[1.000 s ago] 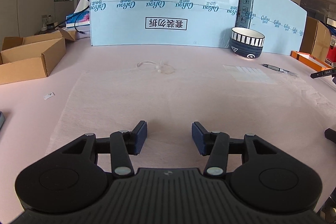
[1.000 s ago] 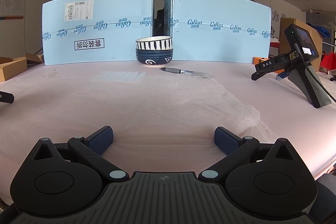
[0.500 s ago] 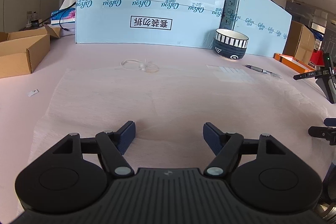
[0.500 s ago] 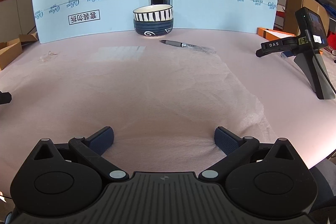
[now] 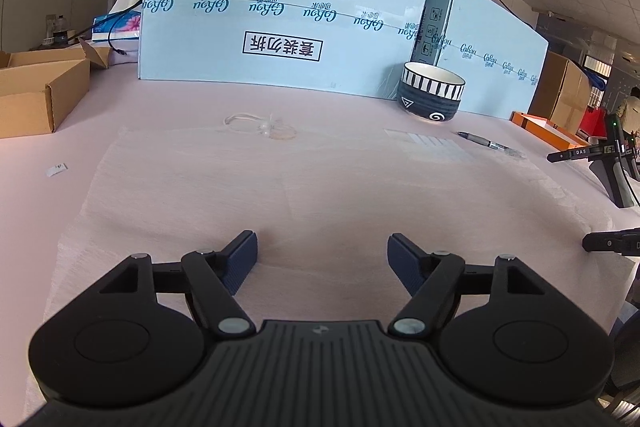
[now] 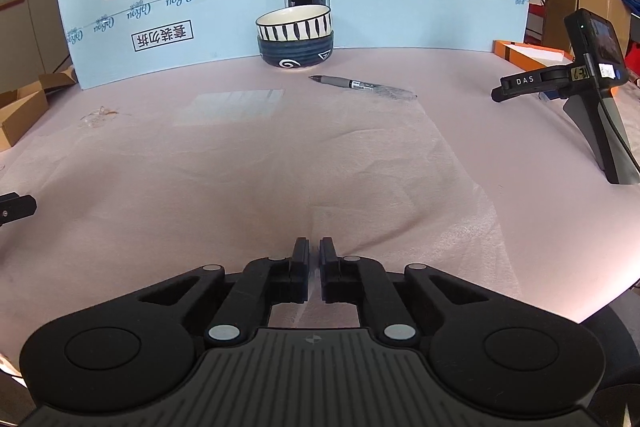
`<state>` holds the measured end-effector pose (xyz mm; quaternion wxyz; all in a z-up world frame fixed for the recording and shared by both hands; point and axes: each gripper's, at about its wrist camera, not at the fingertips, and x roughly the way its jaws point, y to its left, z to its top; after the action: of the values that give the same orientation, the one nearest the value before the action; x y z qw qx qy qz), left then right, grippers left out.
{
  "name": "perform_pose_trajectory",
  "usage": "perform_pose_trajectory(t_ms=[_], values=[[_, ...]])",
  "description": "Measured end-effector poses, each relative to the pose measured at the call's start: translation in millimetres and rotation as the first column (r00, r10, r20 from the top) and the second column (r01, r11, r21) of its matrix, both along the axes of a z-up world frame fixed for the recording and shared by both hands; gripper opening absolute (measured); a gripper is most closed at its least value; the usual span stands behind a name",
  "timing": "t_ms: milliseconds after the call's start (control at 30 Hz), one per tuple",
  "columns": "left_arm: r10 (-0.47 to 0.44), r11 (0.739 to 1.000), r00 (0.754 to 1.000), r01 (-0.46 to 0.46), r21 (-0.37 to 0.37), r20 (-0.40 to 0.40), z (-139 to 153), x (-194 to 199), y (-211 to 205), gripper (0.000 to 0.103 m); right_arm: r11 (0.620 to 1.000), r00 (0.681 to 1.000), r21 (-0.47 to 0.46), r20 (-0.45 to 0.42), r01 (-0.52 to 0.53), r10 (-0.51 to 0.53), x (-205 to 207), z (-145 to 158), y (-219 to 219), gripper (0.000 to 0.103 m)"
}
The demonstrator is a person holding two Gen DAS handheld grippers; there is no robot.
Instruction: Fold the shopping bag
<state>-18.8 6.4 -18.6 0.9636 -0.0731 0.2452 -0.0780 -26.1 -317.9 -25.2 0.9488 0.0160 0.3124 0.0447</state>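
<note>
The shopping bag (image 5: pixel 320 187) is a thin, translucent white sheet lying flat on the pink table (image 5: pixel 48 211). My left gripper (image 5: pixel 322 247) hovers open over the bag's near edge, and nothing sits between its blue pads. In the right wrist view the bag (image 6: pixel 280 167) stretches away from my right gripper (image 6: pixel 314 247), which is shut on the near edge. A pinched fold of film shows between the pads, and creases fan out from them. The right gripper's tip (image 5: pixel 608 241) shows at the far right of the left wrist view.
A striped dark bowl (image 6: pixel 295 37) stands in front of the blue board (image 6: pixel 200 11) at the back. A pen (image 6: pixel 352 83) lies by the bag's far corner. A camera on a stand (image 6: pixel 596 79) is at the right, a cardboard box (image 5: pixel 36 95) at the left.
My right gripper's jaws went from wide open to shut on the bag's near edge and rose slightly. My left gripper's jaws spread wider and stayed in place.
</note>
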Motion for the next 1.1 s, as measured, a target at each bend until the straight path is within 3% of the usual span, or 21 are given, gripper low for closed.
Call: perform_pose_trajectory(t_ms=[100, 233, 400, 467, 533, 633, 800, 967, 1100], values=[[-0.005, 1.000, 1.000, 0.005, 0.005, 0.003, 0, -1, -1, 0.070, 0.998, 1.000, 0.060, 0.001, 0.014, -0.014, 1, 3, -6, 0.006], [-0.008, 1.000, 1.000, 0.008, 0.010, 0.006, -1, -2, -1, 0.070, 0.991, 0.997, 0.117, 0.041, 0.059, -0.064, -6, 16, -18, 0.023], [-0.017, 1.000, 1.000, 0.017, 0.001, 0.004, -1, -1, 0, 0.073, 0.974, 0.978, 0.173, 0.122, 0.149, -0.171, -32, 39, -51, 0.024], [-0.024, 1.000, 1.000, 0.024, -0.003, 0.004, -1, -1, 0, 0.074, 0.961, 0.972, 0.208, 0.106, 0.183, -0.209, -40, 39, -66, 0.025], [-0.031, 0.999, 1.000, 0.031, -0.009, 0.003, -1, 0, 1, 0.076, 0.948, 0.968, 0.242, 0.085, 0.209, -0.235, -47, 36, -79, 0.038], [-0.038, 0.999, 0.999, 0.038, -0.024, 0.004, -1, 0, 2, 0.077, 0.935, 0.960, 0.245, 0.051, 0.257, -0.277, -55, 26, -89, 0.044], [-0.042, 0.999, 0.999, 0.042, -0.015, 0.003, -1, 0, 0, 0.077, 0.911, 0.947, 0.268, -0.019, 0.313, -0.320, -60, 7, -100, 0.045], [-0.041, 0.999, 0.999, 0.041, -0.012, 0.003, -1, 0, 0, 0.077, 0.887, 0.940, 0.328, -0.014, 0.326, -0.340, -67, 2, -111, 0.041], [-0.042, 0.999, 0.999, 0.042, -0.019, 0.003, -1, 0, 1, 0.078, 0.801, 0.931, 0.496, -0.048, 0.336, -0.362, -75, -3, -134, 0.035]])
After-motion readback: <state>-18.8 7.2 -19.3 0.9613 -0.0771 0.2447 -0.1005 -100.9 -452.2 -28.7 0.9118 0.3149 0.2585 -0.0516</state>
